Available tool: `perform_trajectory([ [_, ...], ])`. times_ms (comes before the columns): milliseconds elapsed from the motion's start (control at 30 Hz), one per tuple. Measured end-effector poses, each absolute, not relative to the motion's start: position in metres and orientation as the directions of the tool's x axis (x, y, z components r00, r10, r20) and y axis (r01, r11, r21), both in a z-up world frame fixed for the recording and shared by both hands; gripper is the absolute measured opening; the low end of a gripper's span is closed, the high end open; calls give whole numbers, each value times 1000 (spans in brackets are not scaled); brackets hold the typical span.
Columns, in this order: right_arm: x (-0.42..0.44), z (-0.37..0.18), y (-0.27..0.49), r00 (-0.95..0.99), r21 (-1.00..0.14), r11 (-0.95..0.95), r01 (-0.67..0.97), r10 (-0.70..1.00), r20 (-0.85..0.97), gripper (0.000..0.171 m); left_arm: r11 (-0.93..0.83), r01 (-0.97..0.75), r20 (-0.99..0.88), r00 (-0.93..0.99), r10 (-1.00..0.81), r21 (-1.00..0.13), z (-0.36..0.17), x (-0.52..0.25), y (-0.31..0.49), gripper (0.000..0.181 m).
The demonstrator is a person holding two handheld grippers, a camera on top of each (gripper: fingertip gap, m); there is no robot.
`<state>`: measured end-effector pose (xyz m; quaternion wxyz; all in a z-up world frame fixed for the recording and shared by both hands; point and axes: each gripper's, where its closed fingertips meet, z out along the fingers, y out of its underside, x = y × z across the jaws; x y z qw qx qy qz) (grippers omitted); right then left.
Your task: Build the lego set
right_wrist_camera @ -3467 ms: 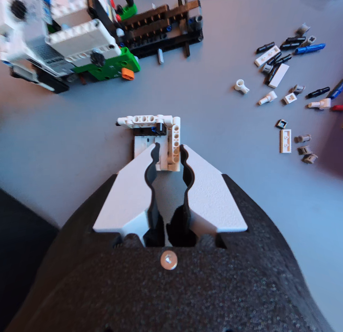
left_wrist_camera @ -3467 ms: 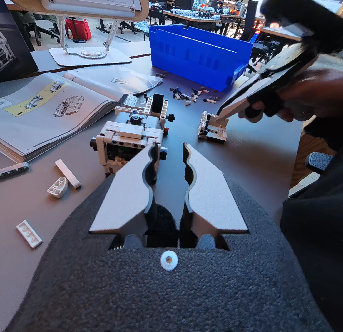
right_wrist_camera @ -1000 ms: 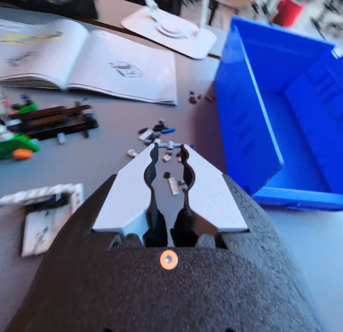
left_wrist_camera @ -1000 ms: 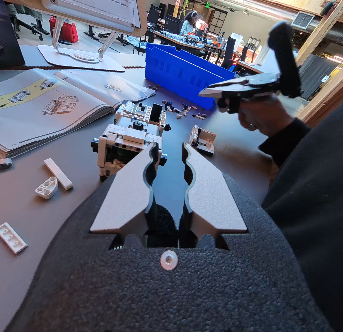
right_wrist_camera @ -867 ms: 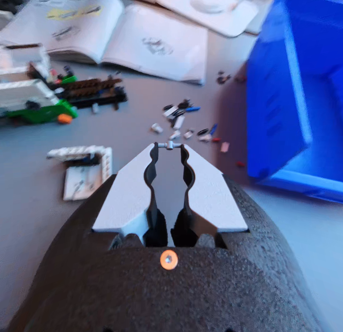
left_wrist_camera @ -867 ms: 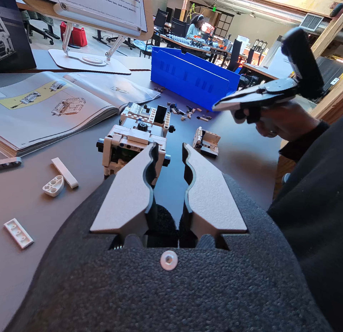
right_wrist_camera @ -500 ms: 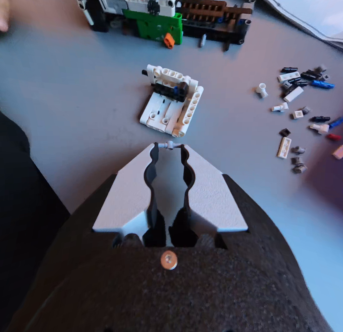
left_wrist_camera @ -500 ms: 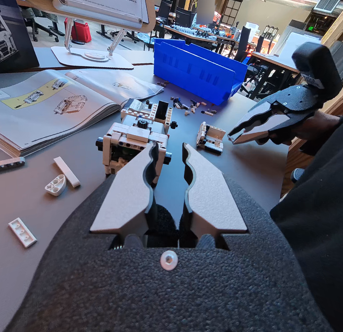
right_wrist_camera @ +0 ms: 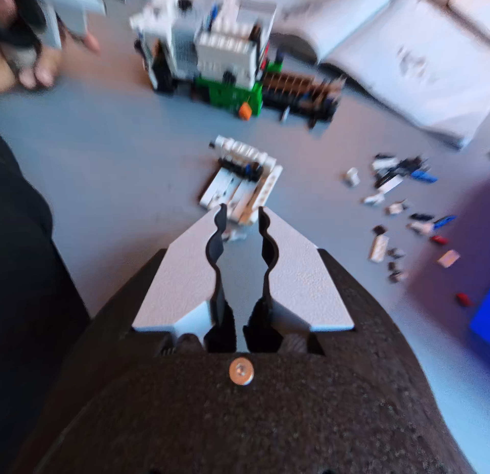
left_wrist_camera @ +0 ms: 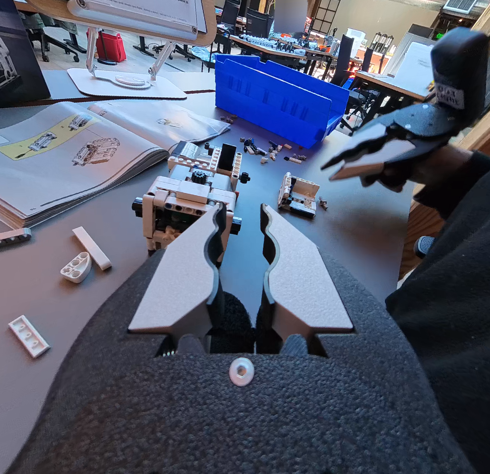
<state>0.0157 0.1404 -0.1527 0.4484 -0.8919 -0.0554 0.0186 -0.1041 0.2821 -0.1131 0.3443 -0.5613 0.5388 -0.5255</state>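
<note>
The white Lego truck point(left_wrist_camera: 191, 196) stands on the dark table, with a green and brown chassis in the blurred right wrist view point(right_wrist_camera: 212, 50). A small white sub-assembly point(left_wrist_camera: 297, 196) lies to its right; it also shows in the right wrist view point(right_wrist_camera: 241, 175). My left gripper point(left_wrist_camera: 241, 209) is open and empty, its left finger beside the truck's front corner. My right gripper point(right_wrist_camera: 241, 206) is open above the sub-assembly's near edge and shows in the left wrist view point(left_wrist_camera: 327, 173). A small grey connector point(left_wrist_camera: 323, 202) lies on the table beside the sub-assembly.
The open manual point(left_wrist_camera: 79, 148) lies at the left, with a blue bin point(left_wrist_camera: 278, 103) behind. Small loose parts point(left_wrist_camera: 273, 151) are scattered before the bin. White pieces point(left_wrist_camera: 91, 248) lie at the left. The table edge point(left_wrist_camera: 408, 209) is at the right. Across from one pair of fingers to the other is roughly 20 centimetres.
My right gripper swung from the bin to above the sub-assembly. The grey connector it held across its tips now lies on the table. The left gripper has barely moved.
</note>
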Motion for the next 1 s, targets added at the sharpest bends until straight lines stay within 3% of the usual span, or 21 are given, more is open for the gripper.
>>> perform_trajectory([
  [67,39,-132,153,997,-847,-527,67,75,32,24,-185,-240,221,-134,-966,-953,-113,-104,282,24],
  [167,80,-142,171,998,-802,-596,40,-21,66,25,-189,-234,224,-132,-966,-954,-112,-105,283,24],
  [433,113,-181,199,996,-730,-681,60,-6,87,27,-194,-209,221,-112,-969,-958,-109,-106,287,24],
  [733,118,-190,204,993,-714,-693,100,26,114,19,-202,-249,234,-107,-966,-947,-115,-103,287,24],
  [800,117,-191,205,994,-713,-694,99,29,109,8,-200,-253,232,-105,-967,-947,-115,-103,286,24],
  [1000,109,-187,204,992,-728,-676,115,48,113,7,-198,-261,231,-104,-967,-945,-116,-102,286,24],
])
